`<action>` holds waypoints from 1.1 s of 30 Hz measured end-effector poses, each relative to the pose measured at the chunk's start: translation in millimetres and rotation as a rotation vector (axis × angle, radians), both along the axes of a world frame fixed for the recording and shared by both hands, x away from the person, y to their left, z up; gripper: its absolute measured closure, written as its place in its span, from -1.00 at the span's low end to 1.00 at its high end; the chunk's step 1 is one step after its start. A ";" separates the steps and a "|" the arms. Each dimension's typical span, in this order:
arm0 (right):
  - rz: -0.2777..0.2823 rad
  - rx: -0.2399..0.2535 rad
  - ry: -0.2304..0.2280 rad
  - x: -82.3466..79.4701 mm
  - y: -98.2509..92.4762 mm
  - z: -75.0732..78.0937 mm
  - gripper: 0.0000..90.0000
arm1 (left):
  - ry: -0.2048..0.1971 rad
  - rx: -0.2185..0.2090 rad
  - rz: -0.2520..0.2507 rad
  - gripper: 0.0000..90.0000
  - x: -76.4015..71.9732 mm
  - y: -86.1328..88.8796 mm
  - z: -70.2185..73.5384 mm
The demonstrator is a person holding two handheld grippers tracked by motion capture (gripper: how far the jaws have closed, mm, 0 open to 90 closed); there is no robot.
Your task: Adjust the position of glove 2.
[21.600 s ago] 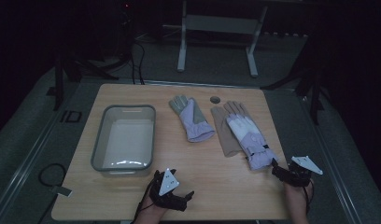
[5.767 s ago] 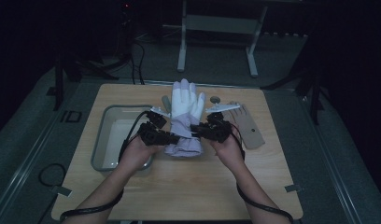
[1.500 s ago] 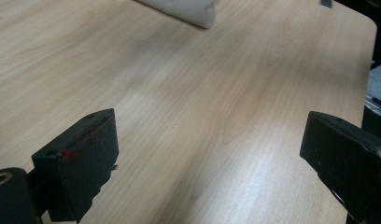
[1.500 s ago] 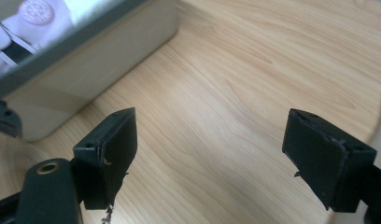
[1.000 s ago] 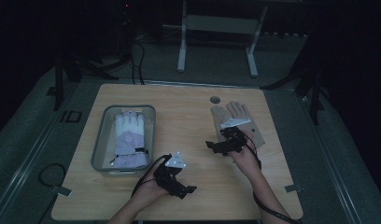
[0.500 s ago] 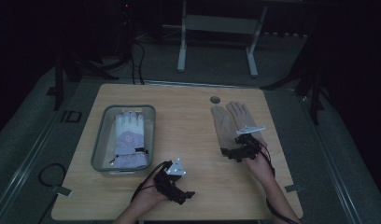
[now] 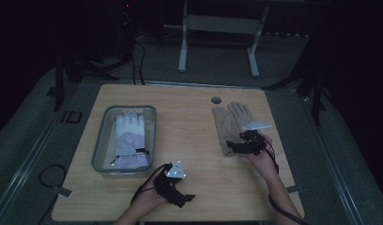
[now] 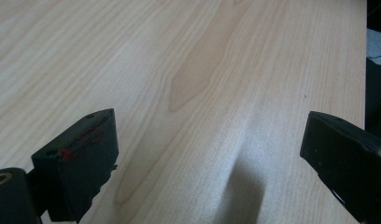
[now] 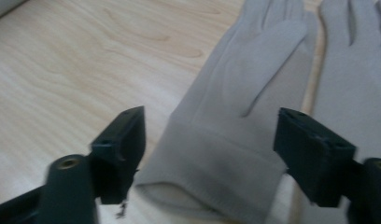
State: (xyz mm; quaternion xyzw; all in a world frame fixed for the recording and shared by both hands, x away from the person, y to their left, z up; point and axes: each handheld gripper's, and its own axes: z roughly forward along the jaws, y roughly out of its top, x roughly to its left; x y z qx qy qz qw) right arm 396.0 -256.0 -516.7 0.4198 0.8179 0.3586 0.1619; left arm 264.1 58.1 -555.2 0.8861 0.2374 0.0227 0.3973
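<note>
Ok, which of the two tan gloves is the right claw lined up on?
The left tan glove: its cuff lies between the open right claw; the other tan glove lies beside it.

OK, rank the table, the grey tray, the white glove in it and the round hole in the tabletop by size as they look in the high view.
1. table
2. grey tray
3. white glove, lying inside the tray
4. round hole, by far the smallest

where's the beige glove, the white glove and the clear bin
beige glove (image 9: 244,140), right gripper view, on its cuff between the open claw's jaws
white glove (image 7: 129,138), high view, on its palm area inside the bin
clear bin (image 7: 101,140), high view, on its left wall
</note>
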 end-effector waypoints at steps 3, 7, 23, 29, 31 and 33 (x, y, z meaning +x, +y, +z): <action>-0.004 0.000 -0.015 7.8 1.1 2.3 -0.22 | -0.007 -0.001 -0.002 -0.91 -0.3 -0.3 -0.3; -0.013 -0.003 -0.028 18.3 2.8 4.3 -0.11 | -0.006 0.005 -0.005 -0.91 -0.4 -0.3 -1.0; -0.083 -0.039 -0.043 69.6 16.4 -5.2 -0.07 | -0.009 0.000 -0.006 -0.91 0.3 0.9 -1.1; -0.088 -0.098 -0.008 78.6 22.0 -27.9 -0.04 | -0.015 0.008 -0.007 -0.91 -0.3 0.1 -1.7; -0.098 -0.107 -0.022 77.0 22.9 -34.7 0.00 | -0.017 0.006 -0.006 -0.91 -0.2 0.4 -1.6; -0.106 -0.086 -0.021 76.1 21.8 -36.0 0.04 | -0.018 0.004 -0.005 -0.91 -0.3 0.4 -1.7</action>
